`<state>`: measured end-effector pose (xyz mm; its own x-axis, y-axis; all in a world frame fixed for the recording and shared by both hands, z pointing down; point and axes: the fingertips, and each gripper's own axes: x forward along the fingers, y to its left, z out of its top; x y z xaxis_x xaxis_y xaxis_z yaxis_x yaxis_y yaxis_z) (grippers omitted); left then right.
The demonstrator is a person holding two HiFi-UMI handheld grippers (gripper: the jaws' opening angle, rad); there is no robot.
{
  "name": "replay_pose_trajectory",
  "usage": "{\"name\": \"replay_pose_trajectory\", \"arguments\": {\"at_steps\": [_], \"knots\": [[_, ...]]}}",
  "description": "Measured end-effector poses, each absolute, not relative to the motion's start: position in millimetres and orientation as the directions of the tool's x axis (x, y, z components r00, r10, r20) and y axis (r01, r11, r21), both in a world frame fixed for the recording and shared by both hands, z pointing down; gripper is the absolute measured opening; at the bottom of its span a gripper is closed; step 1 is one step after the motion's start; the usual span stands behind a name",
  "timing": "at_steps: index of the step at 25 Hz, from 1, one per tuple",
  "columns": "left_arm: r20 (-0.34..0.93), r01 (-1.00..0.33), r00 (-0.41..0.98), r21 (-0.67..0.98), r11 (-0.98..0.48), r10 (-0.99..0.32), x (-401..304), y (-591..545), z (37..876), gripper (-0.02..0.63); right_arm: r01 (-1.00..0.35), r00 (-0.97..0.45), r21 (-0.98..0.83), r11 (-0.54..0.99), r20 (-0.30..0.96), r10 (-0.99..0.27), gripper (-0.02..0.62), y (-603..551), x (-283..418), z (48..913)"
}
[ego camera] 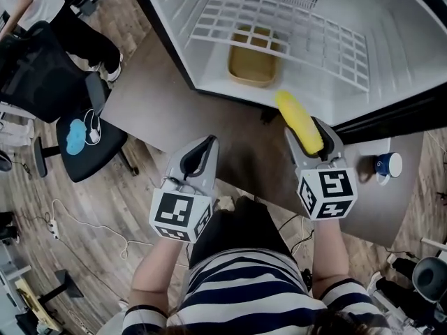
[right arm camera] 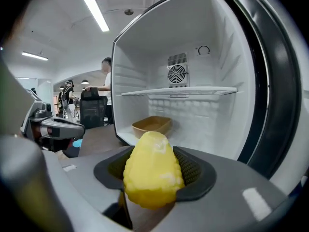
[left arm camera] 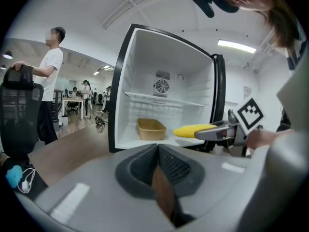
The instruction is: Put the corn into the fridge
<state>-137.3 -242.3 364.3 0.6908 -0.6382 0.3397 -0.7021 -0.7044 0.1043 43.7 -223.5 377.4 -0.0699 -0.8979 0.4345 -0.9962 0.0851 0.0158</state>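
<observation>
The yellow corn is held lengthwise in my right gripper, which is shut on it; the tip of the cob pokes out toward the fridge opening. In the right gripper view the corn fills the gap between the jaws of the right gripper. The open fridge has a white interior with a wire shelf and a tan tray on its floor. My left gripper hangs over the table to the left, shut with nothing in it. From the left gripper the corn shows just before the fridge.
A brown table runs in front of the fridge. A blue and white mug stands at its right end. A black office chair with a blue item sits left, and a person stands beyond it. Cables lie on the floor.
</observation>
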Motion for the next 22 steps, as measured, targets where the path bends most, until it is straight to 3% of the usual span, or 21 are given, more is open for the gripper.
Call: {"name": "replay_pose_trajectory", "arguments": {"at_steps": [22], "knots": [[0.299,-0.742,0.654,0.073,-0.667,-0.695,-98,-321,389,0.000,-0.976,0.207,0.139,-0.168,0.337,-0.918,0.249,-321,108,401]]}}
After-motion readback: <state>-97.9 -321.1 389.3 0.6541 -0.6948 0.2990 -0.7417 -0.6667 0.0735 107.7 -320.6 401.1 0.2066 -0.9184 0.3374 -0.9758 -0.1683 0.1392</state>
